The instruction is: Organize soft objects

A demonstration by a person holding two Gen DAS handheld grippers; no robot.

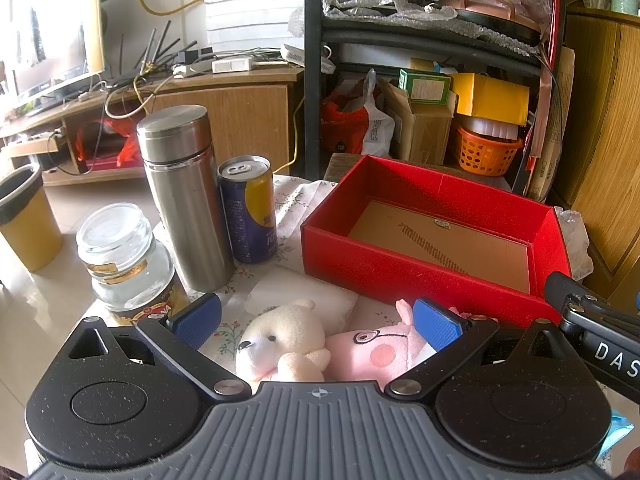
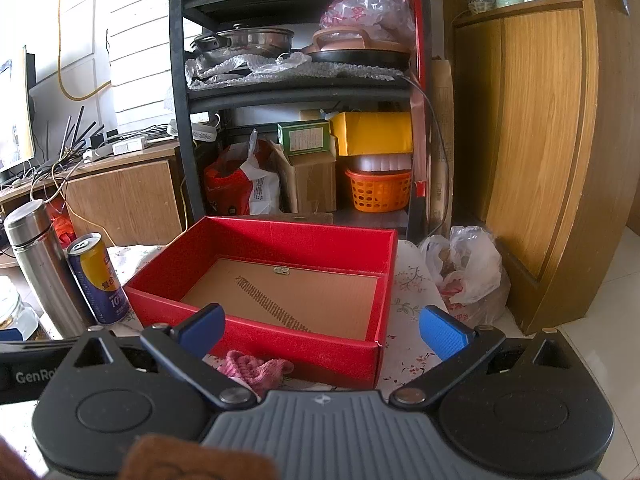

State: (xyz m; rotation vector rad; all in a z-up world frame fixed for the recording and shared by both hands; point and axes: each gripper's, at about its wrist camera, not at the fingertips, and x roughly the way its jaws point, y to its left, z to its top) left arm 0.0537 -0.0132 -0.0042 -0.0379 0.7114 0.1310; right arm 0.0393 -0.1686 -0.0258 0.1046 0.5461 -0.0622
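Table [image 1: 288,200]: it is carrying everything under a flowered cloth, and it is lying below and ahead of both claws.
Red box [image 1: 400,276]: it is standing open and empty, ahead and to the right of the left claw, and straight ahead of the right claw, with its long side running across the right wrist view.
Steel flask [image 1: 180,196]: it is standing upright ahead-left of the left claw, with the drink can [image 1: 248,212] just beside it and the glass jar [image 1: 124,260] nearer.
Left claw [image 1: 316,322]: it is standing wide open and is holding nothing.
Right claw [image 2: 322,330]: it is also standing wide open and empty, in front of the box's near wall.
White bear toy [image 1: 280,340]: it is lying between the left claw's fingers, close to the palm, touching the pink pig toy [image 1: 376,350], which is lying toward the right finger.
Pink knitted cloth [image 2: 252,368]: it is lying just below the right claw's left finger, against the box's near wall.
Deciding relation: the bear is sitting already inside the left claw's opening, so the left hand seems nearer to it; I judge closing there comes first, then carrying forward-right into the box.
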